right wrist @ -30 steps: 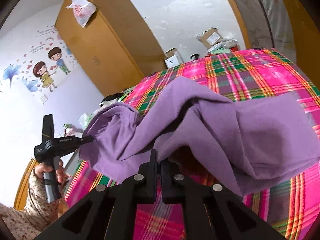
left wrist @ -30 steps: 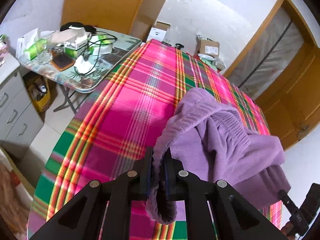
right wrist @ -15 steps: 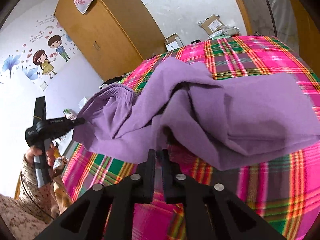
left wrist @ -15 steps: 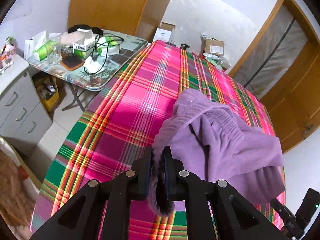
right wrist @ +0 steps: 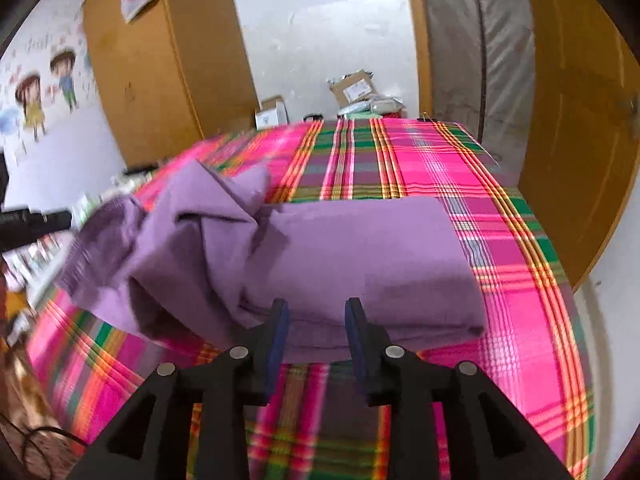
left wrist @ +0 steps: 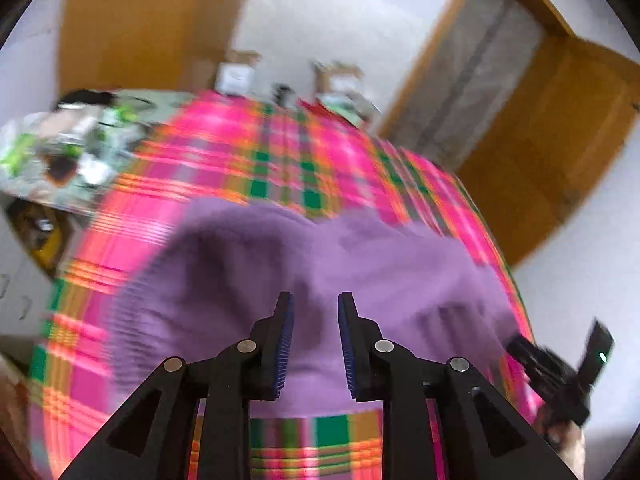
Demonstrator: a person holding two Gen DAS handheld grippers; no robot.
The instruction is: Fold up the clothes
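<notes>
Both tongs are spread apart, gripping nothing: left gripper and right gripper sit bottom center. One purple garment lies mid-frame just beyond each, on one plaid bedspread.

The left gripper has its jaws spread apart with nothing between the ridged blue pads, and its black fingers point forward and slightly down. The right gripper is likewise parted, pads facing each other across an empty gap, fingers angled forward and down. In the left wrist view the right gripper's body shows at the lower right edge, blurred, with a hand beneath it.
</notes>
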